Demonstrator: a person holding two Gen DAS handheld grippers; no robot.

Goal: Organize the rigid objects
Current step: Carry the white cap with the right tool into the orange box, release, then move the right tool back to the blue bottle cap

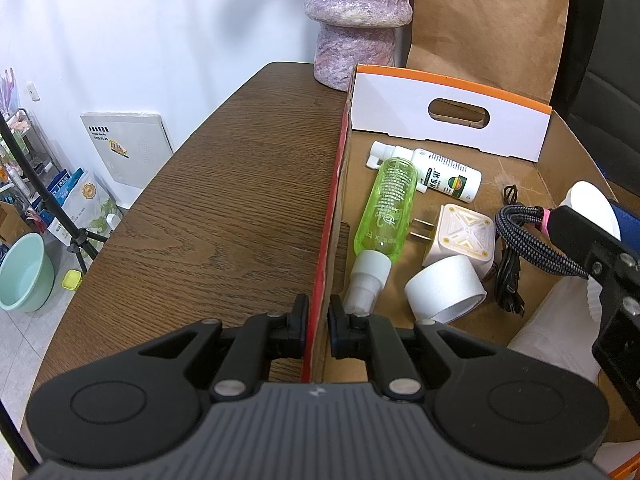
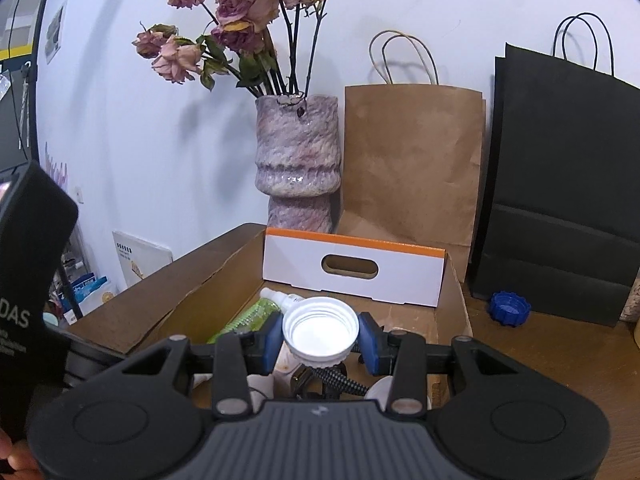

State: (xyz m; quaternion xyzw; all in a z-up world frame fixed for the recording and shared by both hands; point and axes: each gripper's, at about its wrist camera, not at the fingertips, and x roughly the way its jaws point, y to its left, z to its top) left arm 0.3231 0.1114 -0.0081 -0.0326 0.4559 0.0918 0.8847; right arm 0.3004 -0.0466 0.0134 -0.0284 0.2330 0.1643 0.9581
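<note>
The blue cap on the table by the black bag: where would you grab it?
Across its ridged rim, coming straight down from above. The blue cap lies flat and low on the table, so there is little side wall to pinch from the front, and the black bag stands close behind it.

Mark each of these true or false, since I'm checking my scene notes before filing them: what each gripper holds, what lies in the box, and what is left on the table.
1. The right gripper is shut on a white cap. True.
2. The left gripper hangs free above the table. False: its pads clamp the side wall of the cardboard box.
3. A green spray bottle lies inside the box. True.
4. The blue cap is already in the box. False: it sits on the table, outside the box, before the black paper bag.
5. The vase stands empty. False: it holds dried roses.
</note>
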